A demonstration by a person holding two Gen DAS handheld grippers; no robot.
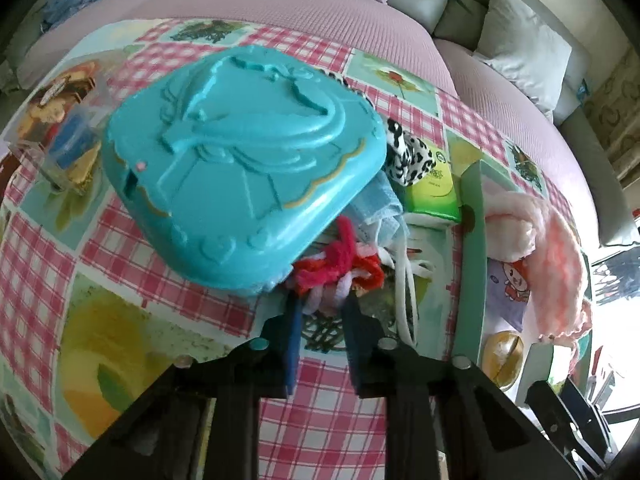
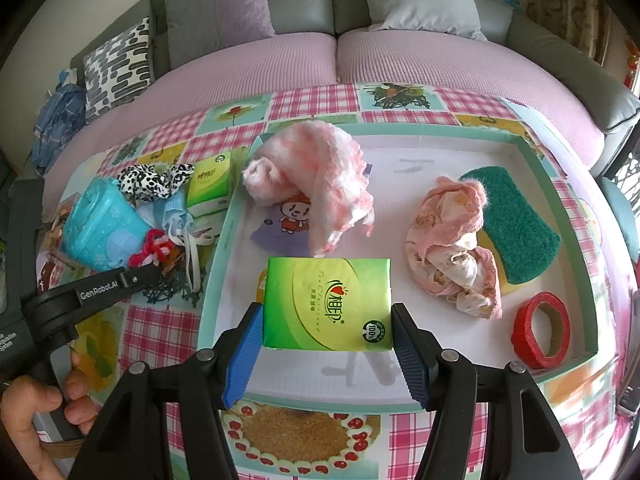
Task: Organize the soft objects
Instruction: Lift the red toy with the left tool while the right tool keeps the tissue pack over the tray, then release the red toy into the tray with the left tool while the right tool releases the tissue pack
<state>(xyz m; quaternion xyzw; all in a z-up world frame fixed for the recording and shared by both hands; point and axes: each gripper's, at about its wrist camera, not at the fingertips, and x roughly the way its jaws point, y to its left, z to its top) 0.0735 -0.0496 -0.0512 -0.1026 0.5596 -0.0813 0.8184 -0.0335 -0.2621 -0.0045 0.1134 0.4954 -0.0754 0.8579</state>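
Gripping a green tissue pack (image 2: 328, 304) between wide-set pads, the right gripper (image 2: 327, 346) holds it over the tray (image 2: 224, 236). The left gripper (image 1: 320, 308), nearly closed, pinches a red-and-white yarn bundle (image 1: 334, 266) on the tablecloth (image 1: 120, 240), beside the teal box (image 1: 240, 160).

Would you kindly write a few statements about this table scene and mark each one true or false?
1. The right gripper has a green tissue pack between its fingers. True.
2. The red tape roll lies outside the tray. False: it lies inside, near a corner.
3. The green scouring sponge is in the tray. True.
4. The left gripper reaches for the leopard-print cloth. False: its fingers are at the red and white yarn.
5. A second tissue pack lies outside the tray. True.
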